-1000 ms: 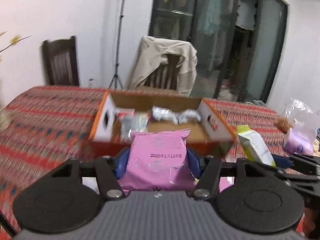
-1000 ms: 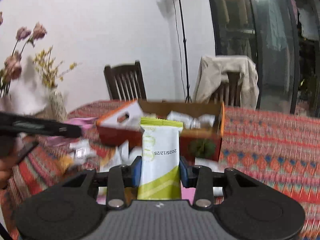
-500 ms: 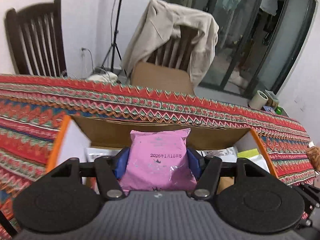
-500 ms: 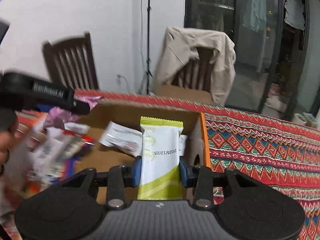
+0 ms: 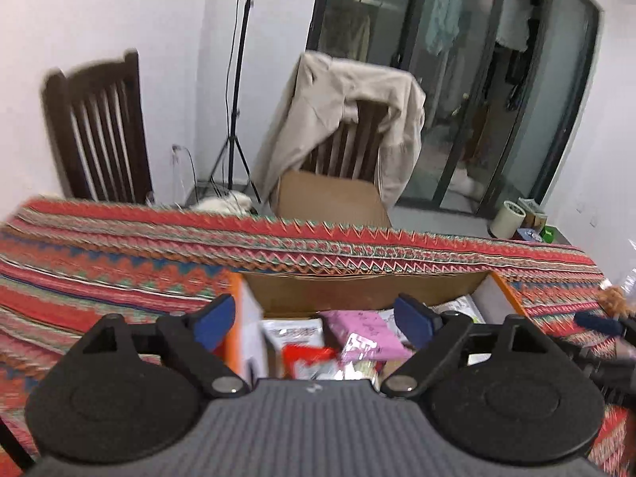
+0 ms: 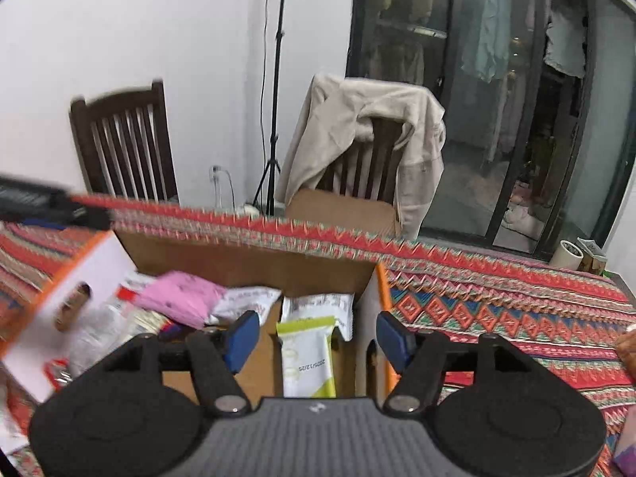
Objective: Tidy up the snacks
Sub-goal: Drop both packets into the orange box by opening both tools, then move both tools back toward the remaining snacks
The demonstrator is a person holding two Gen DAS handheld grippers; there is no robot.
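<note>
The left gripper, which clamped the pink packet a second ago, now has its jaws opening; the pads stand clear of the packet, which lies among the other snacks inside the cardboard box. The right gripper was likewise closed on the green-and-white packet (date print facing the camera); its jaws are now opening, and the packet rests on the box floor between them, untouched. Both views have shifted from facing the box at a distance to looking down into it.
</note>
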